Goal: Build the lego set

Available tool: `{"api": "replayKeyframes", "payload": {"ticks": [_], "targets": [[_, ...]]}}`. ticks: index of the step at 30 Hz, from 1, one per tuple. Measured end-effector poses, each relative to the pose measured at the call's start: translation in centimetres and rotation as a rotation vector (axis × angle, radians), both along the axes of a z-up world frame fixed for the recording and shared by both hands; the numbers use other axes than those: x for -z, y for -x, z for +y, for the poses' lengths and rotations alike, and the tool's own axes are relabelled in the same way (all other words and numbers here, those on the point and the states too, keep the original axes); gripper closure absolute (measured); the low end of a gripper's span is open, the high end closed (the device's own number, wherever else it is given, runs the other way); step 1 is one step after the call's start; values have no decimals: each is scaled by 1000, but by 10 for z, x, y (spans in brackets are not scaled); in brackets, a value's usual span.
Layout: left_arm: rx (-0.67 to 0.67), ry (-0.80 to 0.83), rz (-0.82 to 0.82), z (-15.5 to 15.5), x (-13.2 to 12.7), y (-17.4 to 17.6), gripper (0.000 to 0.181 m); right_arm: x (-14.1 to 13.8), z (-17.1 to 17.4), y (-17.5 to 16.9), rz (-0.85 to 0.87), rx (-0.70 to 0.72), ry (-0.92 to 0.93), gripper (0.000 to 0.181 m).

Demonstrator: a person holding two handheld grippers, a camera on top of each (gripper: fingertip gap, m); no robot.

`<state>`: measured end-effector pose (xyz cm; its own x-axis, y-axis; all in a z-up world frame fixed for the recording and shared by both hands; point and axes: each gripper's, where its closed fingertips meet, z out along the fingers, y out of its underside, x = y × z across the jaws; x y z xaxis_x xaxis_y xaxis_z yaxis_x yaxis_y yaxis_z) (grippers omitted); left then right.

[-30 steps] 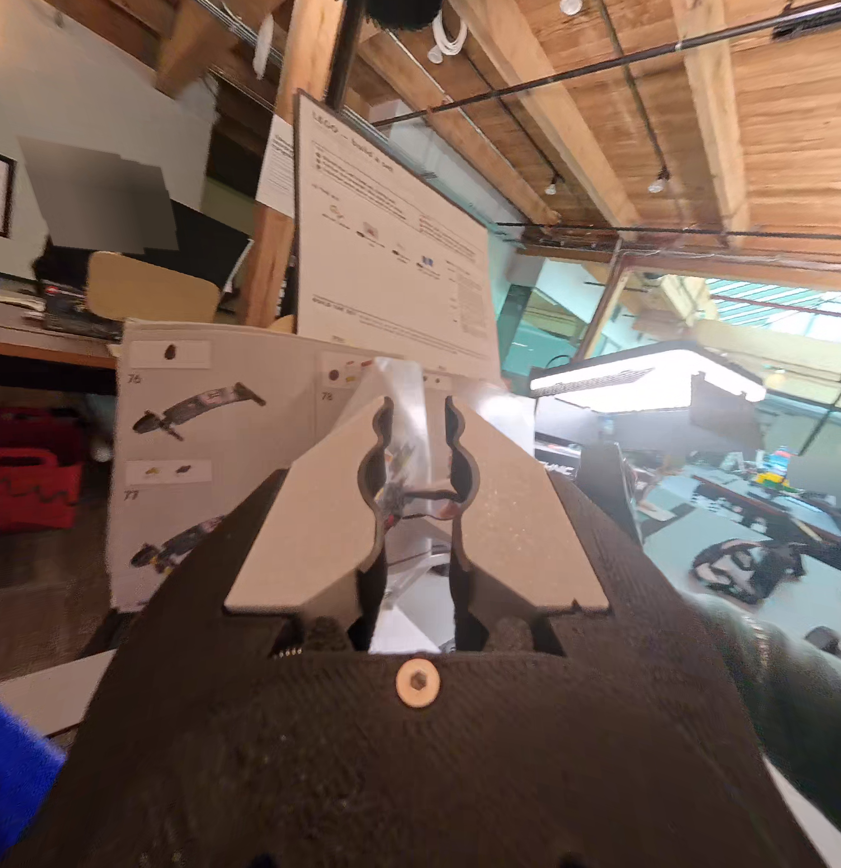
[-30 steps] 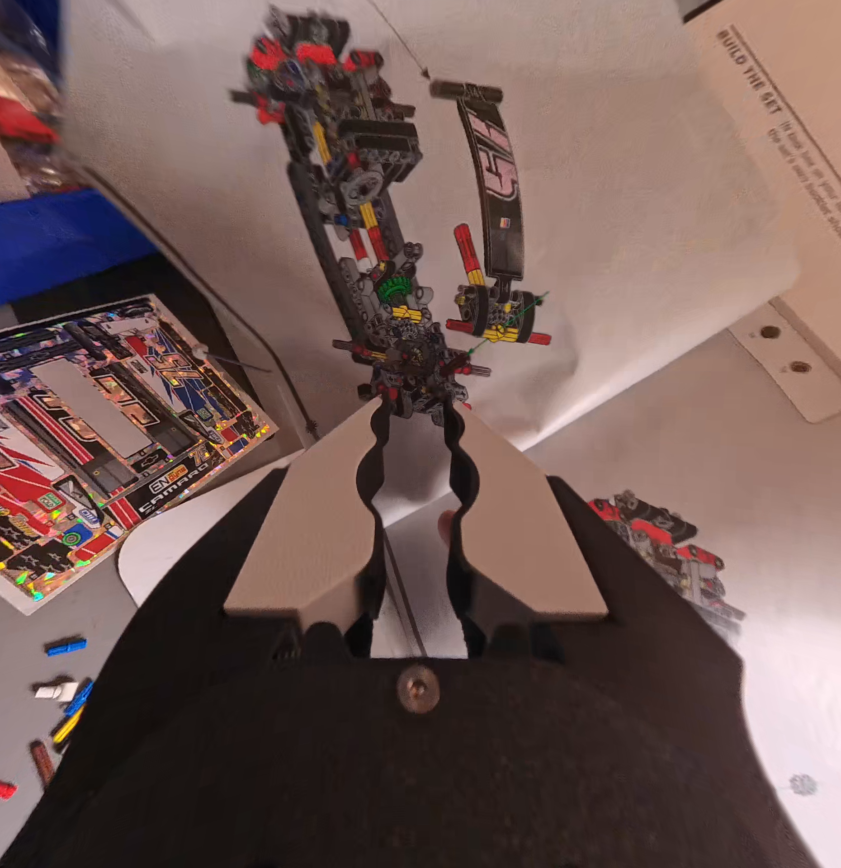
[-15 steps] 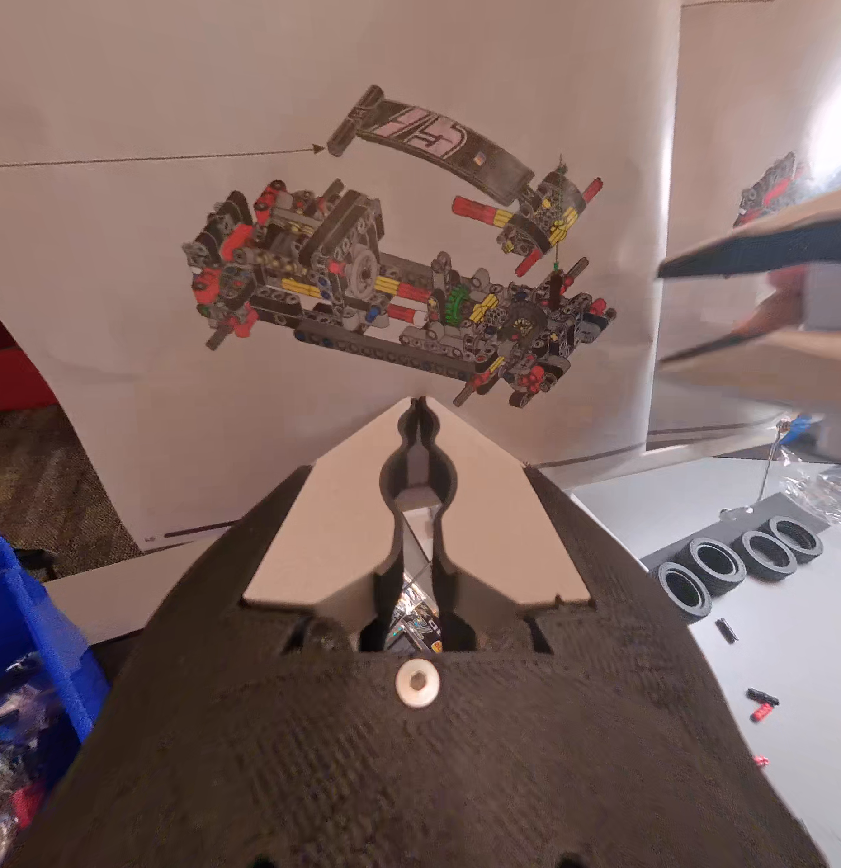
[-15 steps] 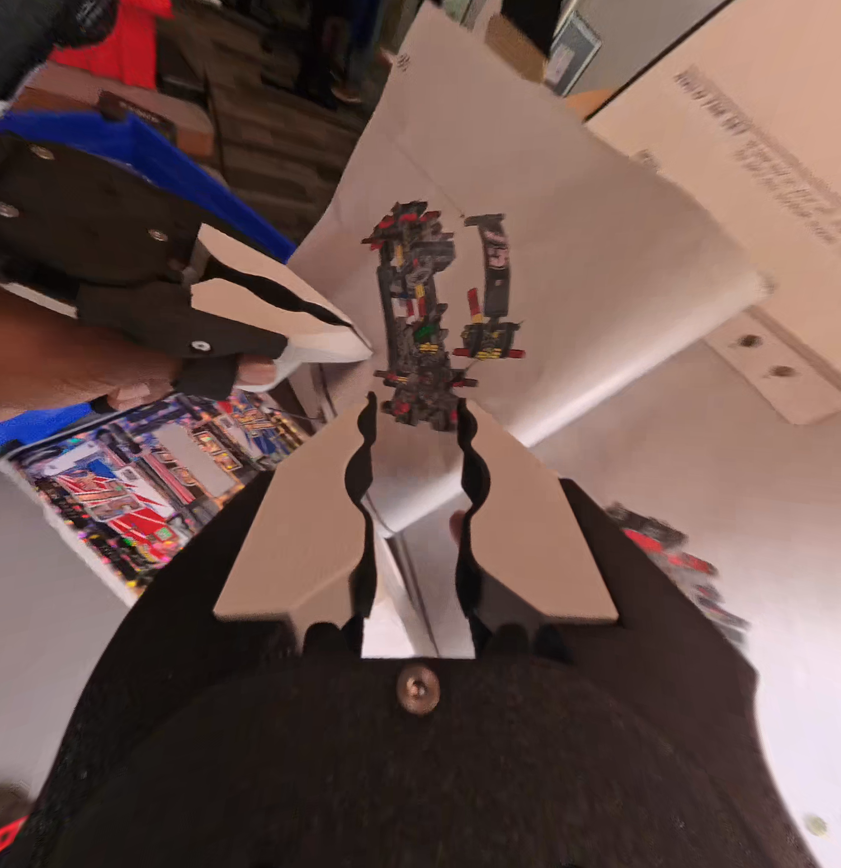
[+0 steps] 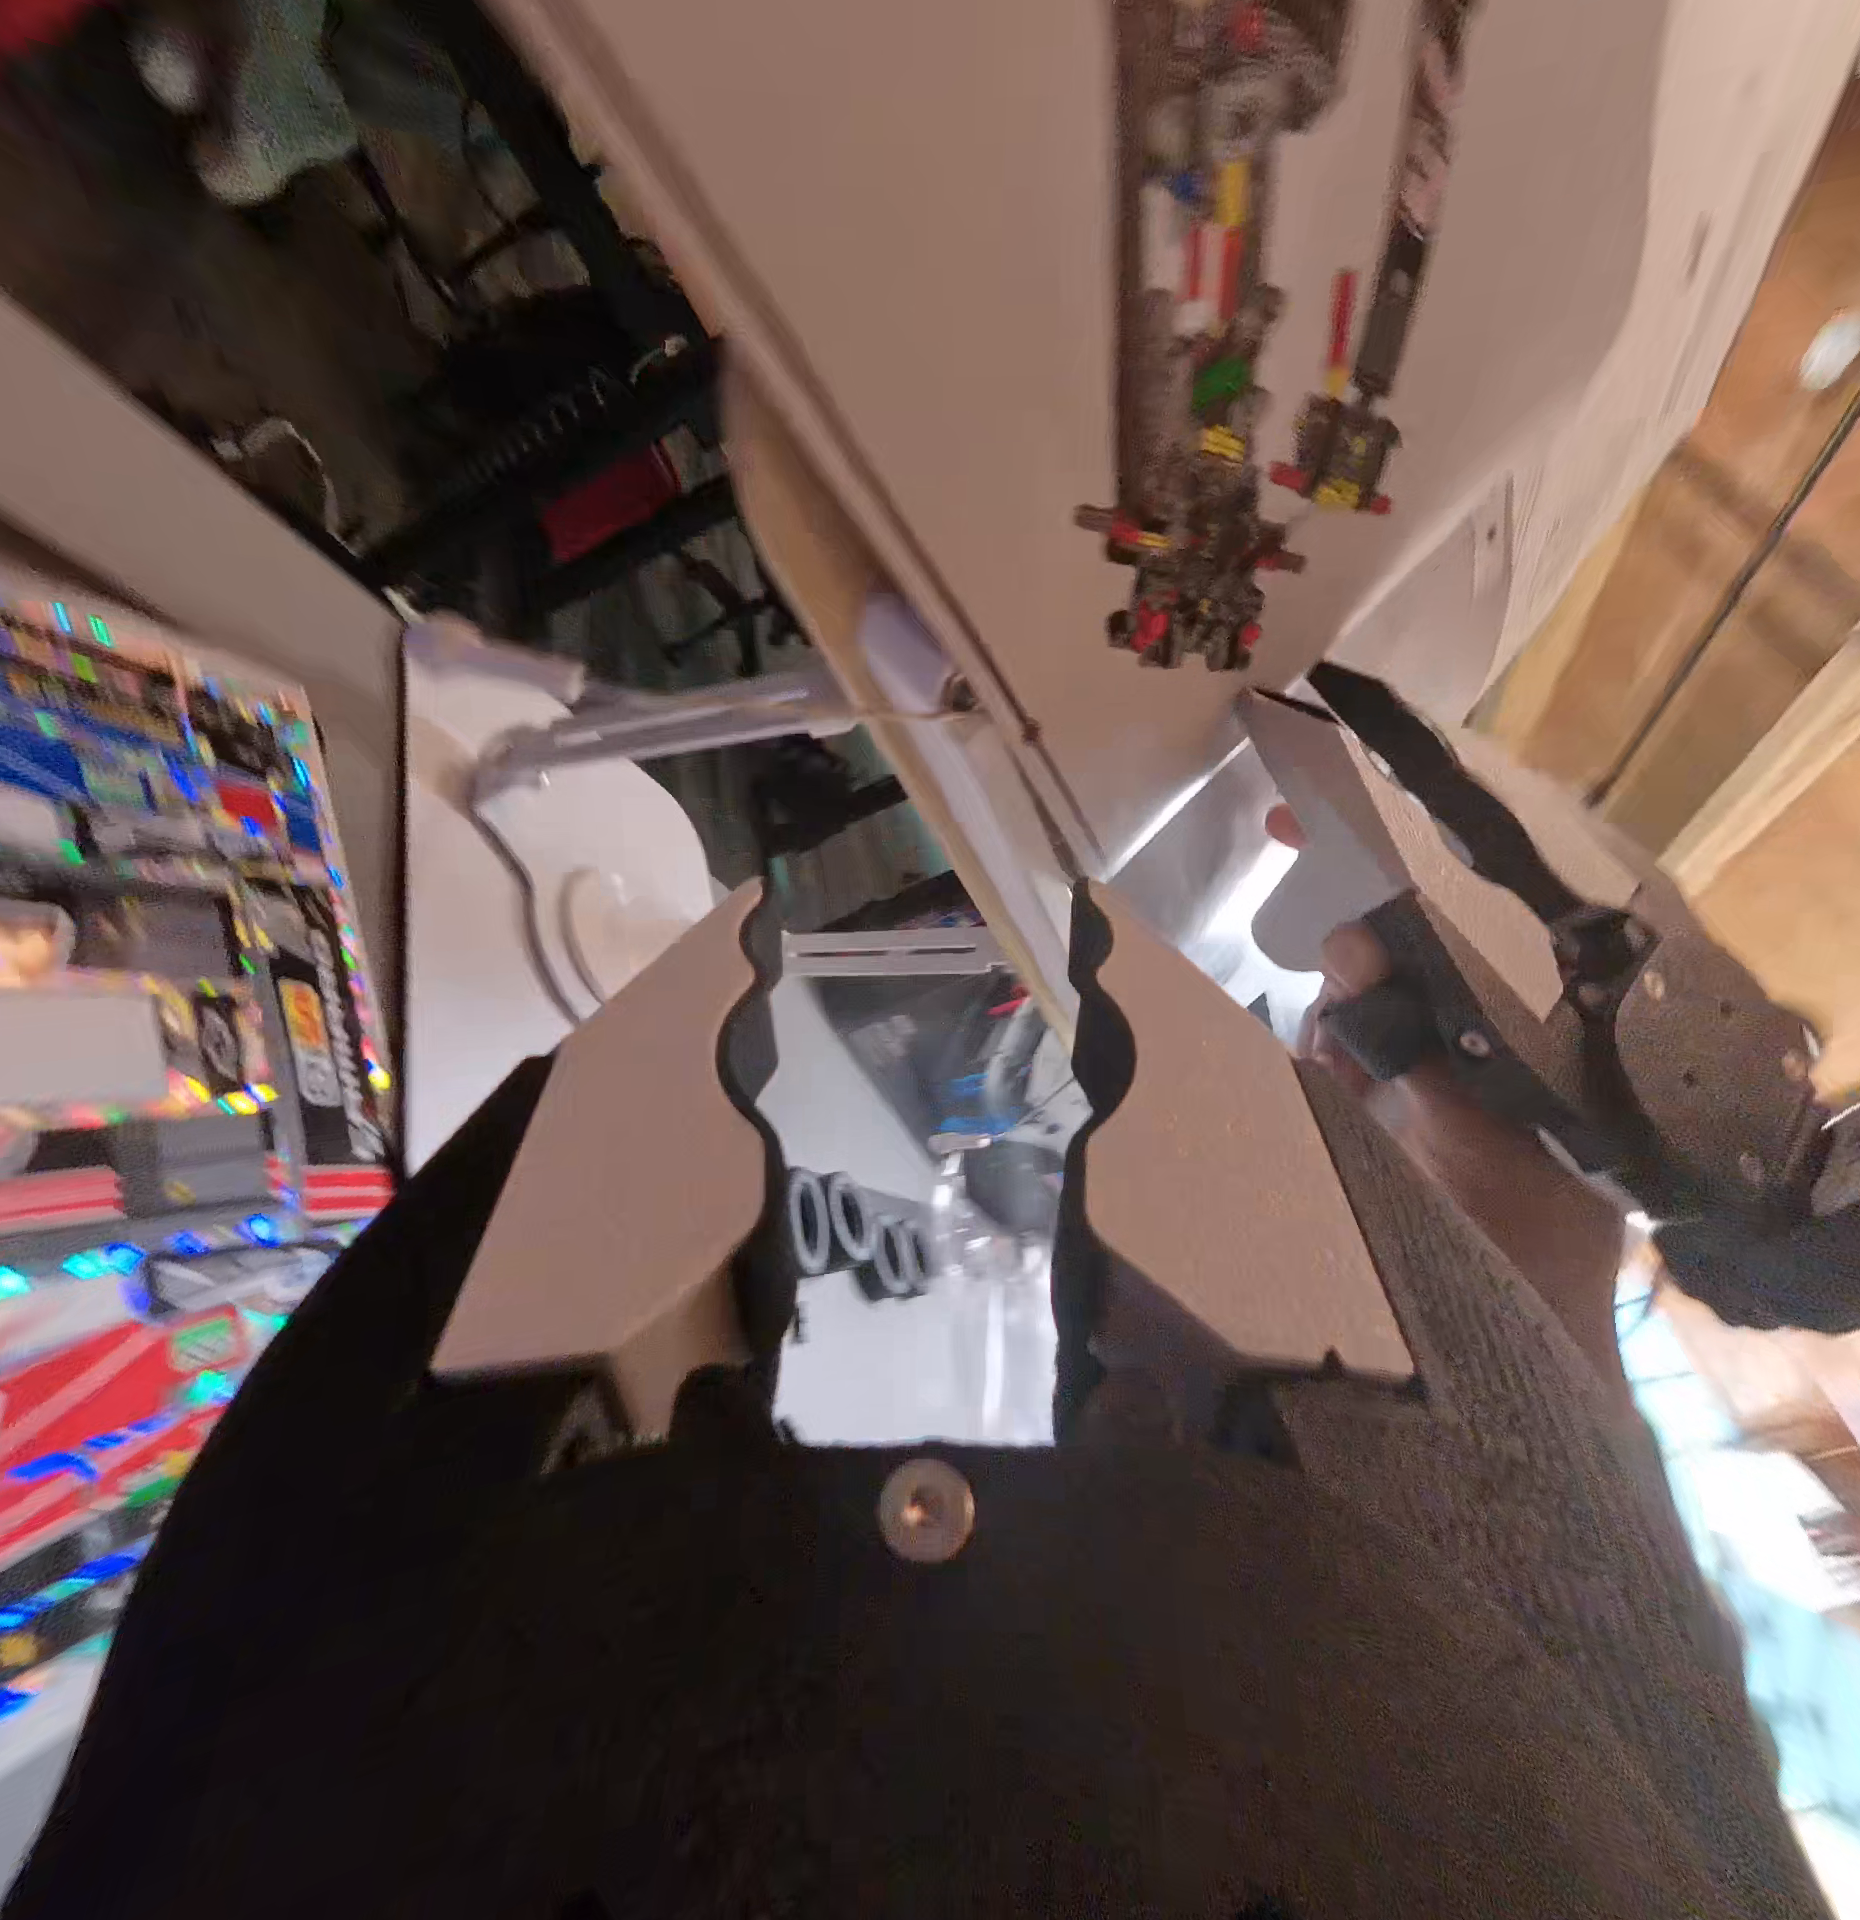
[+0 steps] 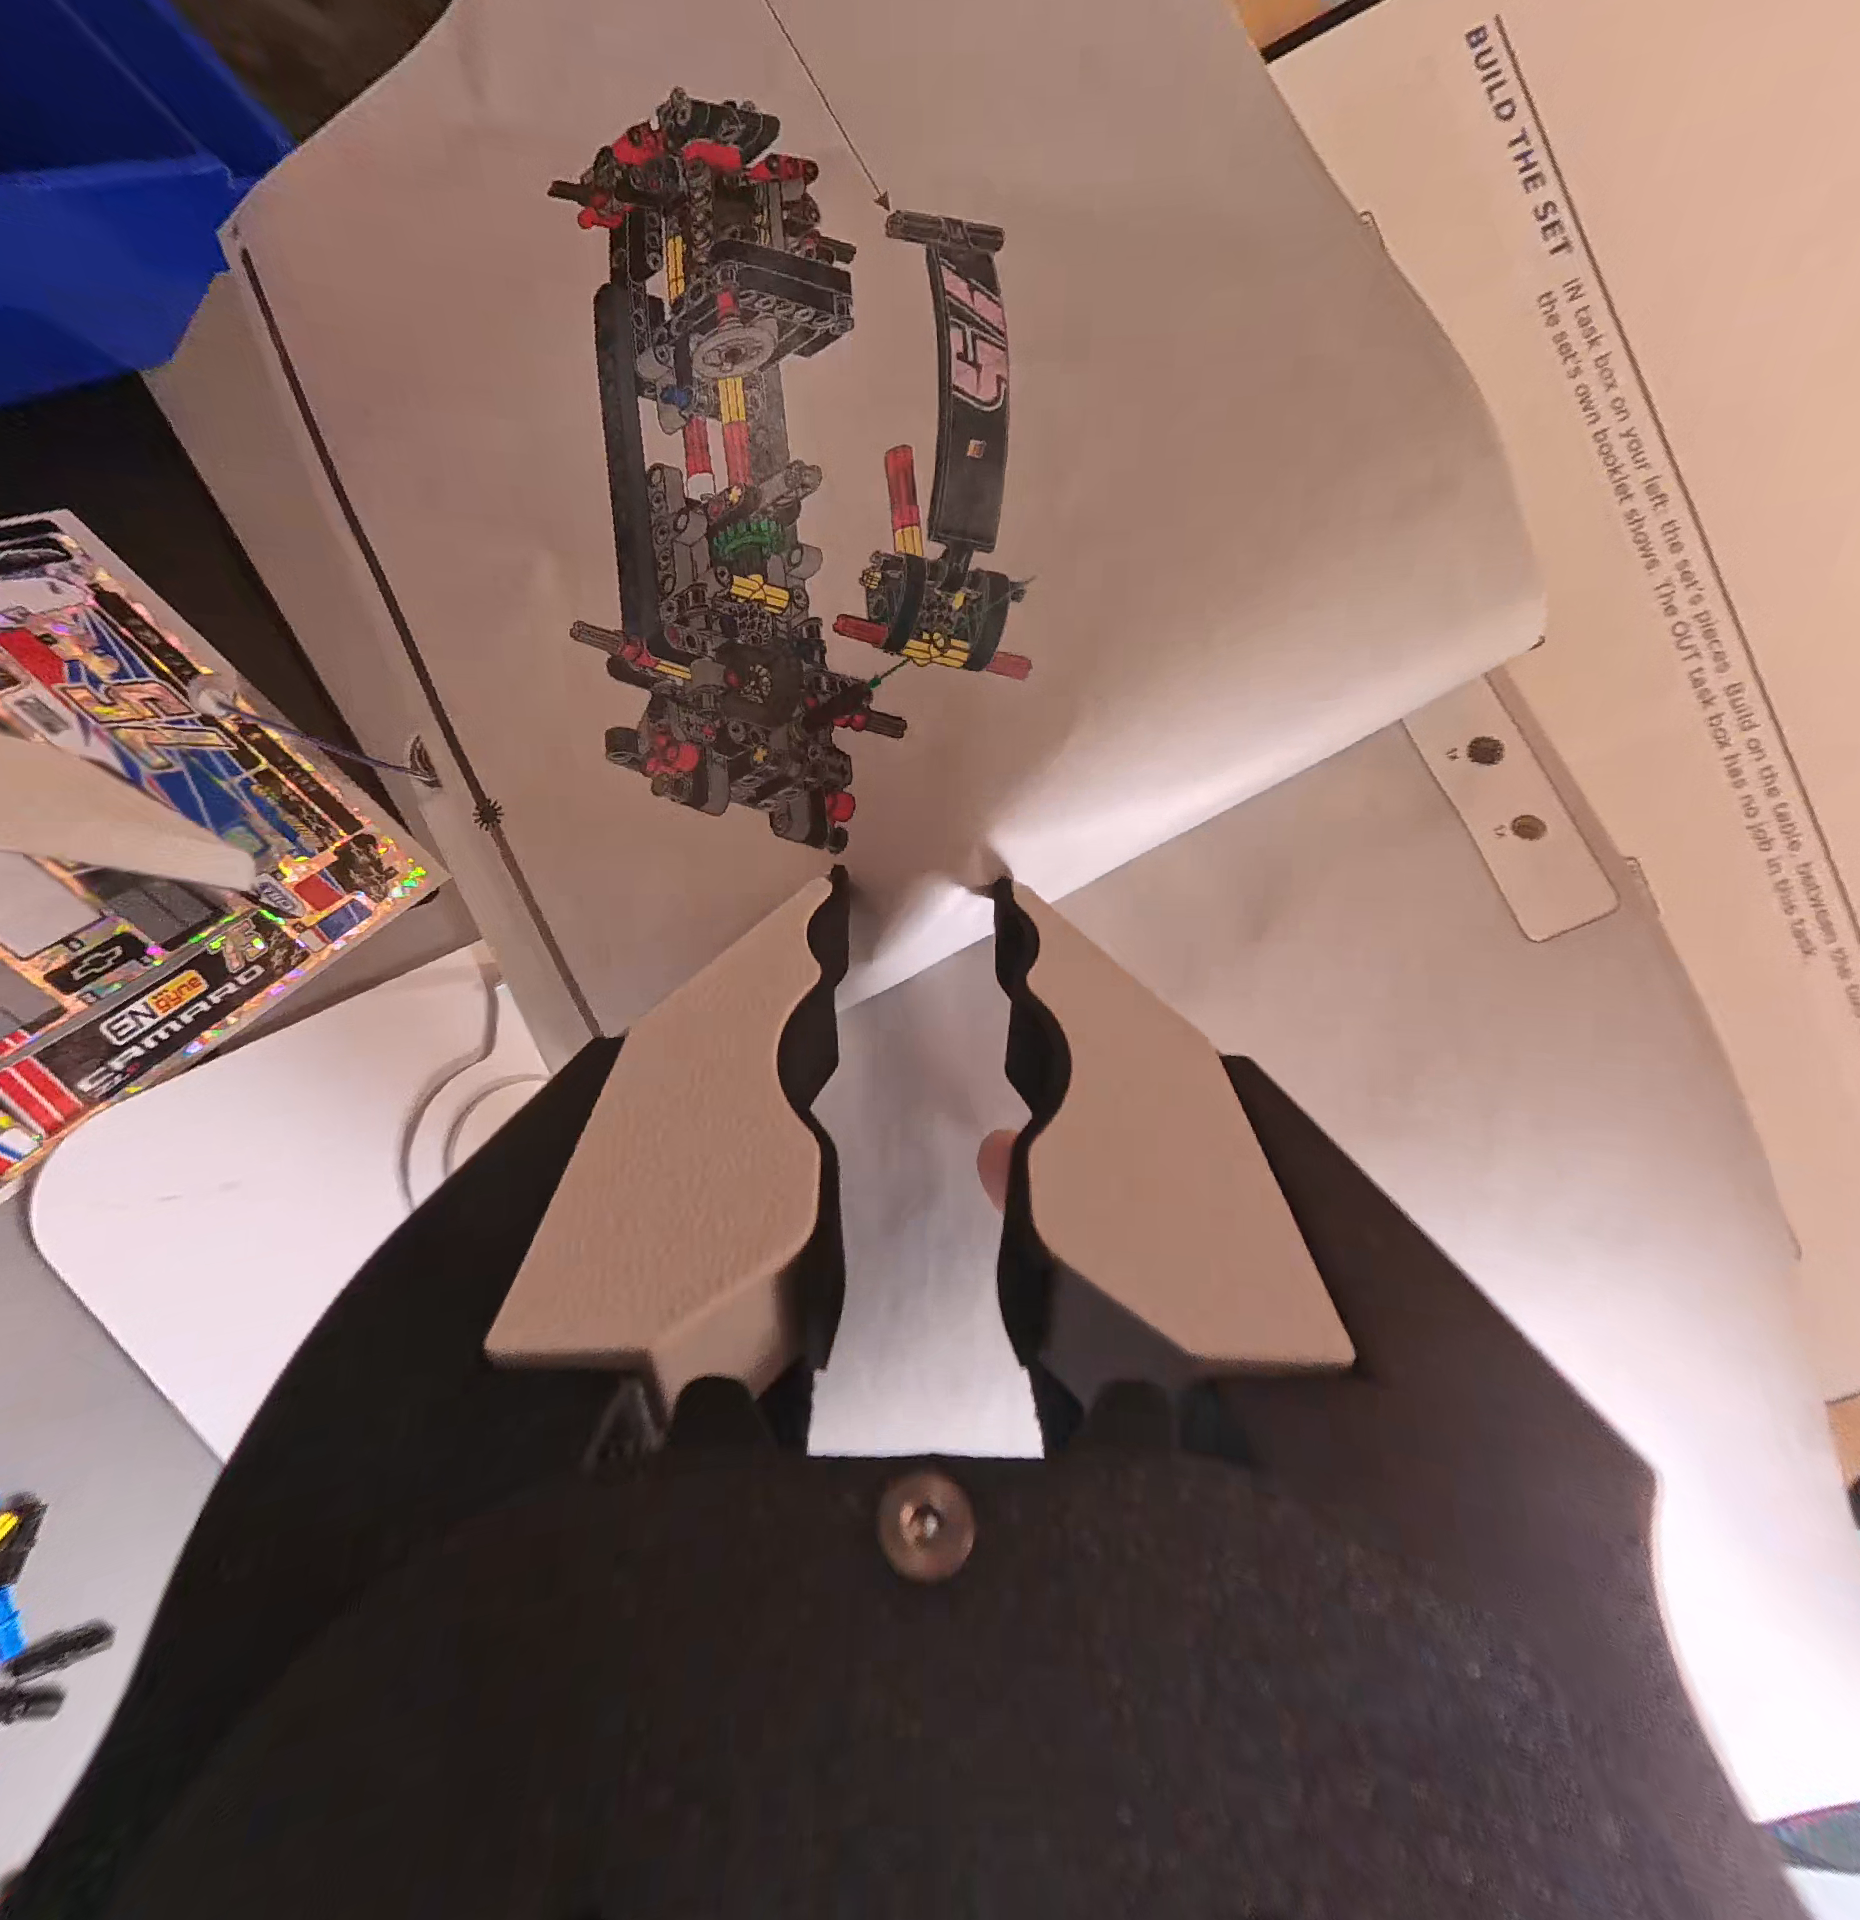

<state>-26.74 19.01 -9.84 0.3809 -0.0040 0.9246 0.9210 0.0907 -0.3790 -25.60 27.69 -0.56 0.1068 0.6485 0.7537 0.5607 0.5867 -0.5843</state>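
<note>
- Your right gripper stands with its jaws parted a moderate way; the lower edge of the instruction booklet page lies in the gap at the tips. Whether the fingers actually press on the paper cannot be told from the right wrist view.
- The booklet page curls upward from the tips and shows a printed drawing of the car chassis, with a curved black panel drawn beside it.
- Your left gripper is released, jaws spread wide, nothing between them. The left wrist view is tilted and motion-blurred.
- In the left wrist view, the booklet's lower edge runs diagonally down to the gap between the left fingertips, and the page with the drawing rises above it.
- In the same view your right gripper shows at the right, its tips at the page's lower corner; a hand holds it.
- A holographic sticker sheet lies flat on the table to the left of the booklet.
- A blue bin stands behind the sticker sheet, at the upper left.
- Small loose pieces, blue, yellow, red and black, lie at the table's left edge.
- Black tyres sit in a row, seen through the left gripper's gap.
- A white printed sheet stands to the right of the booklet.
</note>
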Motion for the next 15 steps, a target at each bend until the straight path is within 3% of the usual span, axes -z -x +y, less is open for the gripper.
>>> {"api": "replayKeyframes", "payload": {"ticks": [3,9,10,13,15], "targets": [[-70,-107,-218,5,11,8,129,1,1,-2,-21,4,18,157],[-274,-210,-305,2,8,50,135,1,2,-2,-29,0,56,156],[-291,-190,-295,3,11,55,139,1,2,-2,-27,-1,60,156],[-314,-203,-273,2,9,67,175,1,3,-1,-27,5,60,155],[-312,-248,-236,-2,-2,70,179,1,3,0,-29,19,58,154]]}}
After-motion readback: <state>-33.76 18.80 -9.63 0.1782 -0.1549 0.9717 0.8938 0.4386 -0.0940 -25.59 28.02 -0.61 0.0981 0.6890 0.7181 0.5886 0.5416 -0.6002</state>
